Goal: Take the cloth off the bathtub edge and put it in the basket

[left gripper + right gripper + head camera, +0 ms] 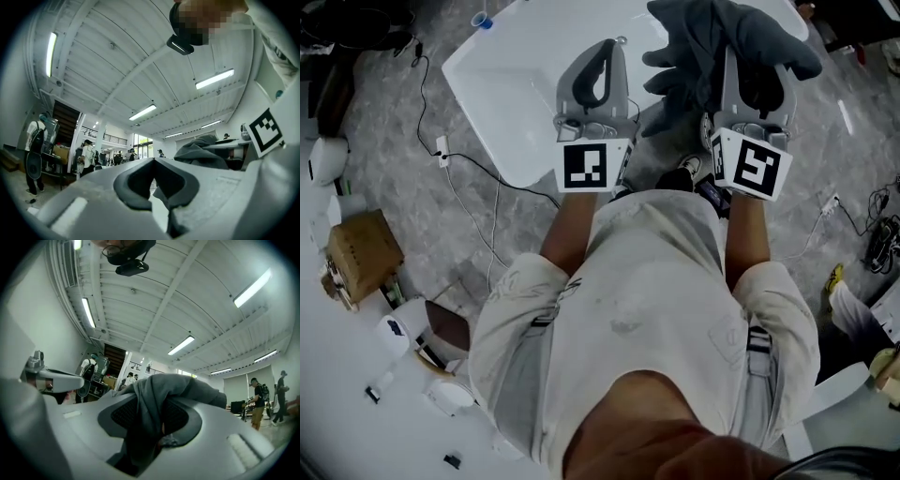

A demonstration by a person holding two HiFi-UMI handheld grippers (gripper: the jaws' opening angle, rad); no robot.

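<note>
**Head view.** A person (647, 309) stands beside the white bathtub (516, 94), with both tools raised in front.
- The grey cloth (731, 33) is already off the tub edge. It sits bunched over the tip of the right gripper (755, 89), and none of it touches the tub.
- I judge it is held high so that the loose ends clear the floor (384, 122).
- The left gripper (609, 47) stands just beside it, its finger ends meeting in a closed loop and carrying nothing. It looks like a spare tool kept close in case the bundle slips.
- No basket is in sight.

**Left gripper view.** The camera tilts up towards the ceiling lights (214, 78).
- The left gripper (153, 160) has its jaws pressed together at the tips, with nothing pinched that I can see.
- A sliver of grey shows through the gap lower down. I cannot say whether it is cloth or background.
- The cloth (201, 150) shows as a hump to the right, apart from this tool.

**Right gripper view.** The jaws are pinching the cloth (154, 399).
- A thick fold runs down between the dark pads (124, 416), and the rest heaps over the top.
- The grip is on a fold rather than an edge, so the cloth rides as a wad. That looks secure enough for a carry.
- The basket is not visible here either, so the carry and the drop are not yet done.
</note>
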